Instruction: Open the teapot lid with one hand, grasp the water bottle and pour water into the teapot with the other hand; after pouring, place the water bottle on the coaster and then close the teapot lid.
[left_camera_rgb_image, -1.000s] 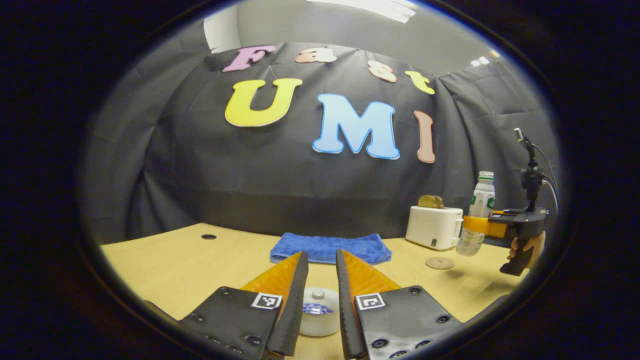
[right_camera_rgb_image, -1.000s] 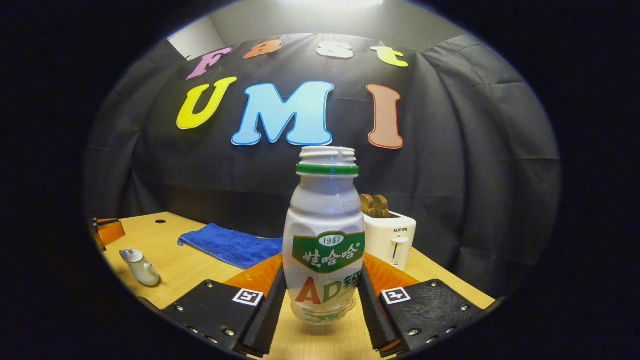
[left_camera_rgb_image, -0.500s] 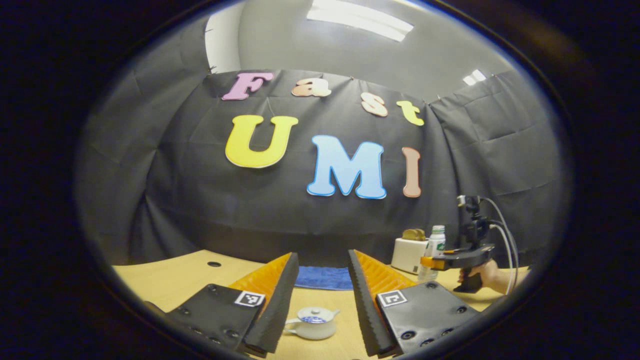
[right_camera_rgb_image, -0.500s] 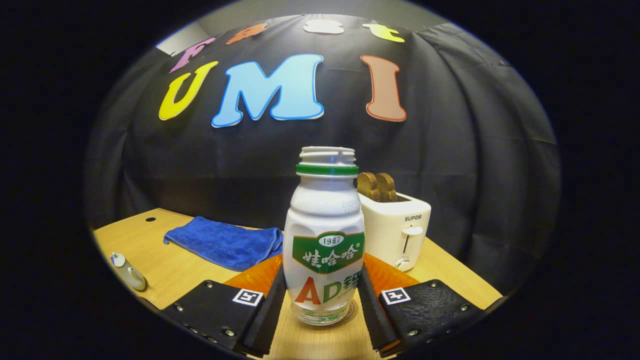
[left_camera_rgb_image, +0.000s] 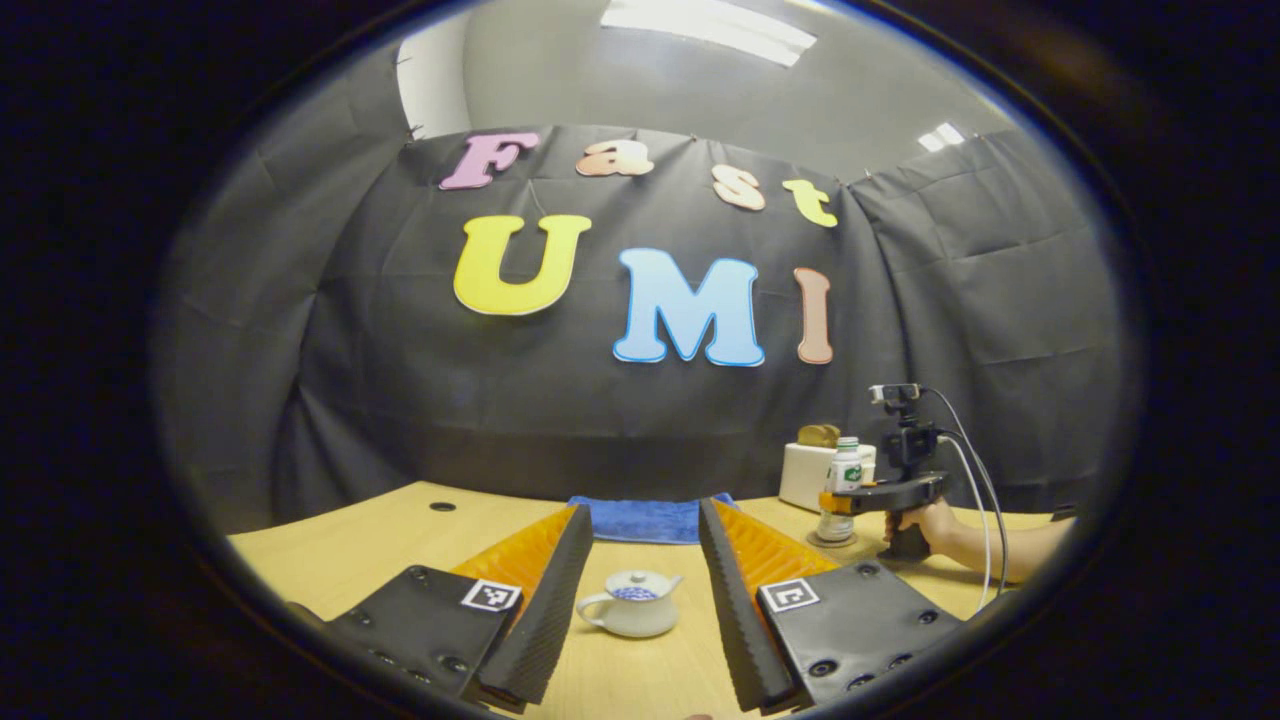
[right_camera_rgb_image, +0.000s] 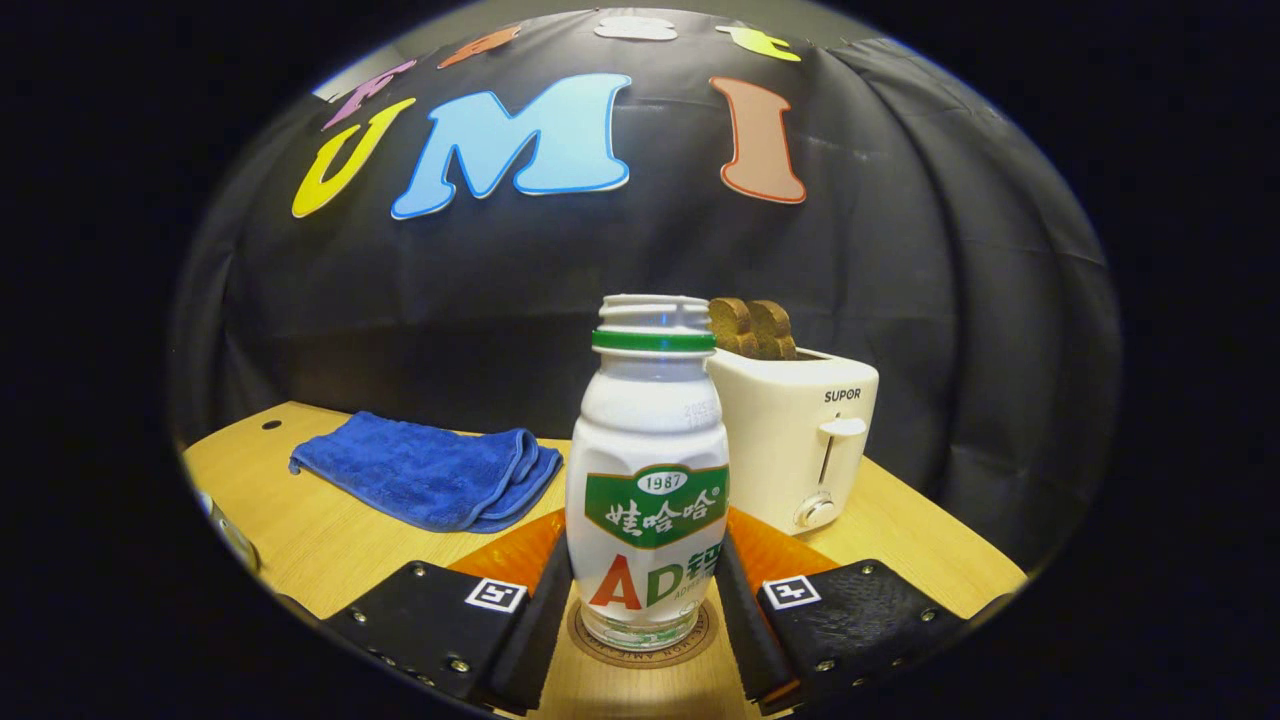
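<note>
Gripping ribbed-neck plastic water bottle (right_camera_rgb_image: 648, 470): right tongs (right_camera_rgb_image: 645, 600).

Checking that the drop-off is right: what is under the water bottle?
A round coaster lies under the water bottle; its rim shows around the bottle's base. The coaster's middle is covered by the bottle. The right claw grips the bottle.

Bottle (right_camera_rgb_image: 648, 470) stands on coaster (right_camera_rgb_image: 643, 640) (toaster (right_camera_rgb_image: 800, 440) behind, towel (right_camera_rgb_image: 425, 475) left).
</note>
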